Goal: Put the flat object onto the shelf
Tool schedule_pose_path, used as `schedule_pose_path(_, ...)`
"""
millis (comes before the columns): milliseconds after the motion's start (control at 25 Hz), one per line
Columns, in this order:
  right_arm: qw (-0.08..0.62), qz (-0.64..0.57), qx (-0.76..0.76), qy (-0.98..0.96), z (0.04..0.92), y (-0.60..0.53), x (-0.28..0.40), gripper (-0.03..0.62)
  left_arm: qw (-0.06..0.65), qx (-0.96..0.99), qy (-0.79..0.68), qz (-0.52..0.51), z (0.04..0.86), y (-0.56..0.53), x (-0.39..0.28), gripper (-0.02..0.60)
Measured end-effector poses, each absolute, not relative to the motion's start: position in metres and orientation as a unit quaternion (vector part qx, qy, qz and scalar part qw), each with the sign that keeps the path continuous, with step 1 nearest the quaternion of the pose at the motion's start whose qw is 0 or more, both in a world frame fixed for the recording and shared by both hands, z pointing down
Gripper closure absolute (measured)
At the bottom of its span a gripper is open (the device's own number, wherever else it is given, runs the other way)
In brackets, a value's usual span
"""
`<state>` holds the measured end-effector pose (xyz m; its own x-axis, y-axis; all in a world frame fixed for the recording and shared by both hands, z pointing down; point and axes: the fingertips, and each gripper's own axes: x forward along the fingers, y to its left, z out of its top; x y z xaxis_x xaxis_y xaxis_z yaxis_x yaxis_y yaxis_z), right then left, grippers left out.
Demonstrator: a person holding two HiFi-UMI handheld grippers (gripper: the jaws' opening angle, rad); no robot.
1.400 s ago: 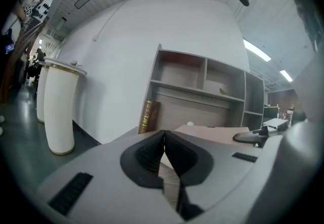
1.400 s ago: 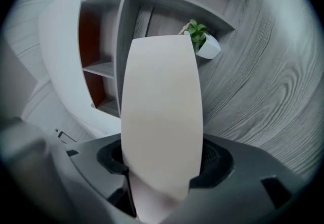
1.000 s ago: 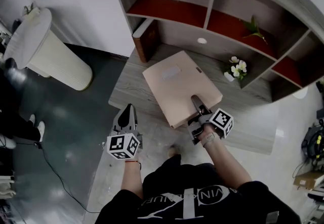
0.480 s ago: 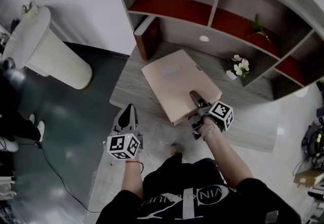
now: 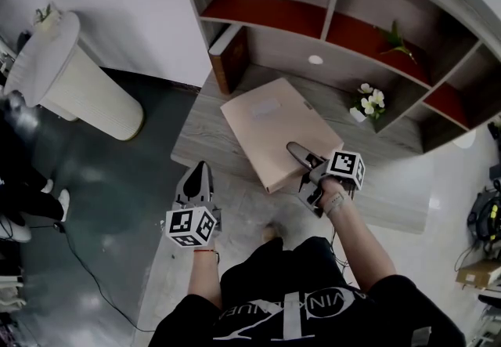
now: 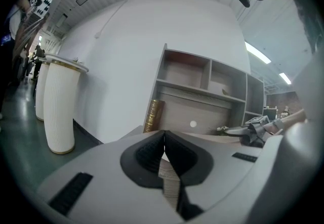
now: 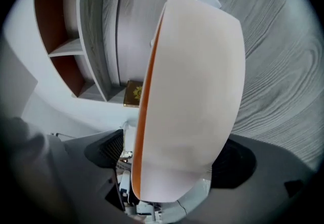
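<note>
The flat object [image 5: 274, 130] is a pale beige board with an orange edge. It lies on the grey wood ledge [image 5: 203, 142] at the foot of the shelf unit [image 5: 266, 48], its near corner over the ledge's front edge. My right gripper [image 5: 304, 173] straddles that near corner. Its jaws are opening, and in the right gripper view the flat object [image 7: 192, 91] stands between the pads with a gap at the left pad [image 7: 106, 149]. My left gripper [image 5: 194, 185] is shut on nothing and hangs over the floor in front of the ledge.
A brown book [image 5: 231, 59] leans at the ledge's left end. A small white flower pot [image 5: 368, 106] stands to the right of the flat object, and a plant [image 5: 395, 44] sits in an upper compartment. A white ribbed column [image 5: 70, 79] stands on the floor at the left.
My right gripper's jaws have spread apart around the flat object's near corner, and the hand has shifted a little to the right. The left gripper has stayed put.
</note>
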<state>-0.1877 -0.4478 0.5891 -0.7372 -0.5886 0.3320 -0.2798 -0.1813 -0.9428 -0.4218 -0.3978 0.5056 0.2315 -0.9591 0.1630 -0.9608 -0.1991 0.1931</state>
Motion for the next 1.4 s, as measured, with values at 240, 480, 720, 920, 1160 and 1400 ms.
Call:
schedule_pose_path(240,0.015,-0.650,-0.254,0.717,0.583,-0.416,-0.201,0.052,0.132,0.776,-0.617,-0.006,0.506,-0.395,-0.421,0.577)
schedule_pose_path(480,-0.134,-0.576,-0.183,0.785,0.598,-0.373,-0.206,0.022,0.139,0.775,-0.617,-0.012,0.508,-0.389,-0.419,0.577)
schedule_pose_path(720,-0.206,-0.554,-0.185,0.785,0.628,-0.353,-0.200,0.022,0.137,0.773,-0.620,-0.016,0.503,-0.386,-0.421,0.577)
schedule_pose_path(920,-0.186,-0.555,-0.190,0.788,0.625,-0.356,-0.197,0.043,0.137,0.776,-0.616,-0.017,0.503,-0.387,-0.412,0.577)
schedule_pose_path(1160,-0.155,-0.555,-0.200,0.792,0.612,-0.357,-0.185,0.136,0.140,0.779,-0.611,-0.015,0.502,-0.386,-0.405,0.577)
schedule_pose_path(1400,-0.123,-0.539,-0.200,0.809,0.596,-0.356,-0.168,0.358,0.139,0.774,-0.618,-0.022,0.502,-0.382,-0.398,0.577)
